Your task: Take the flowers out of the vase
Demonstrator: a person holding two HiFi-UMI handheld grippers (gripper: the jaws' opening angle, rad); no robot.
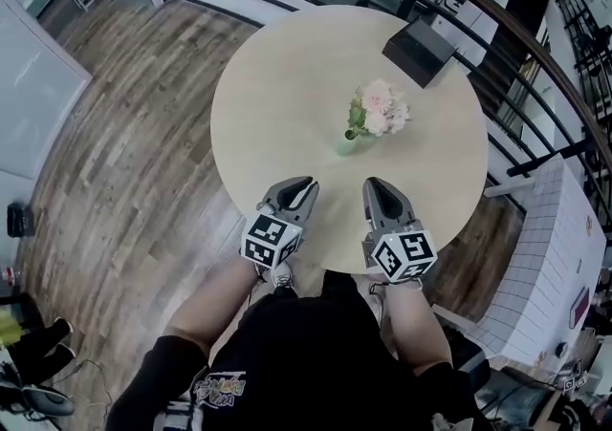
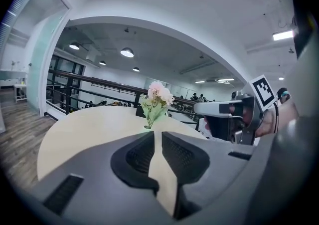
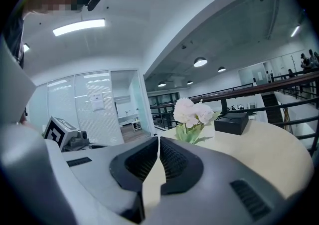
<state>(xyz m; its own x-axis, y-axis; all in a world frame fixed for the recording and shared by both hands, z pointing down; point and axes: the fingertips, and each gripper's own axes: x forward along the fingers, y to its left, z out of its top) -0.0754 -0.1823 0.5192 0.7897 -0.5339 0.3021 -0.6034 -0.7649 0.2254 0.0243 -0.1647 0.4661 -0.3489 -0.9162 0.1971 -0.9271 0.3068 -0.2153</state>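
A small bunch of pale pink flowers (image 1: 381,109) stands in a light green vase (image 1: 346,143) near the middle of the round beige table (image 1: 277,85). Both grippers hover over the table's near edge, pointing at the vase and well short of it. My left gripper (image 1: 304,183) has its jaws a narrow slit apart with nothing between them. My right gripper (image 1: 375,183) is shut and empty. In the left gripper view the flowers (image 2: 157,94) rise straight beyond my left gripper (image 2: 157,134). In the right gripper view the flowers (image 3: 192,112) stand just right of my right gripper (image 3: 158,139).
A black box (image 1: 419,50) sits at the table's far right, behind the flowers. A dark railing (image 1: 497,18) curves round beyond the table. Wood floor lies to the left. The person's legs are below the near table edge.
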